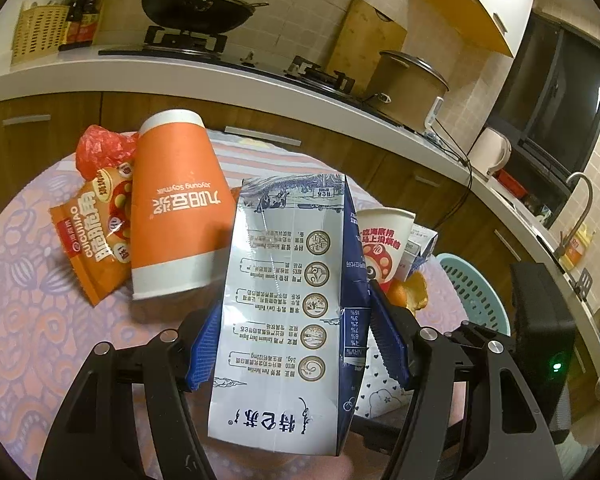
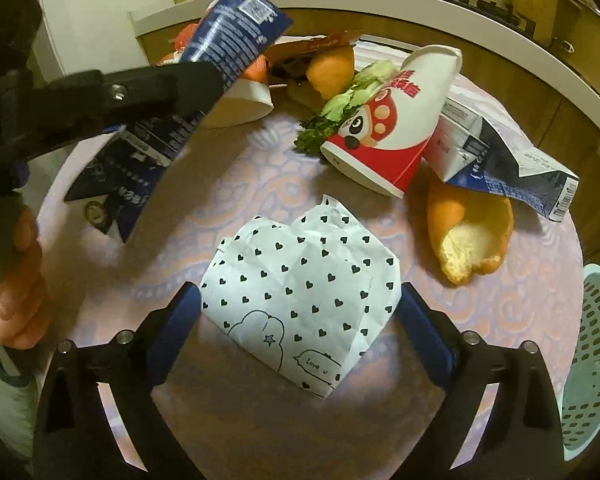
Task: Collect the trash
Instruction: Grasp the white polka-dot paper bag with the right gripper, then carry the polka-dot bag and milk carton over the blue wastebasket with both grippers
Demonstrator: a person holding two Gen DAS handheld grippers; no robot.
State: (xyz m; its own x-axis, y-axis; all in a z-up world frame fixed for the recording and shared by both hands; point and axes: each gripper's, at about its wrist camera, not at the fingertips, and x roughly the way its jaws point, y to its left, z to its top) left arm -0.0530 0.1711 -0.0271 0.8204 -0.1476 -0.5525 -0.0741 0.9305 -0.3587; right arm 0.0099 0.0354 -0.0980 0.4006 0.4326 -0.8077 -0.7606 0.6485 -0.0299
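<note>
The left gripper (image 1: pixel 296 344) holds a light, crushable milk carton (image 1: pixel 288 308) above the bench (image 2: pixel 240 184), jaws clamped on its flat sides, while the right gripper (image 2: pixel 300 334), jaws apart, straddles a flimsy, probably weightless heart-print paper (image 2: pixel 300 296) lying on the bench.

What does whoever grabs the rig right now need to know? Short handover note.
Left gripper: shut on the milk carton, lifted above the table.
Right gripper: open, straddling the heart-print paper, not closed.
On the table: orange cup, snack bag, red bag, red-white cup, second carton, orange peels, greens.
Teal basket at the right; nothing visibly in it.
Left: drop the carton, collect everything else.
</note>
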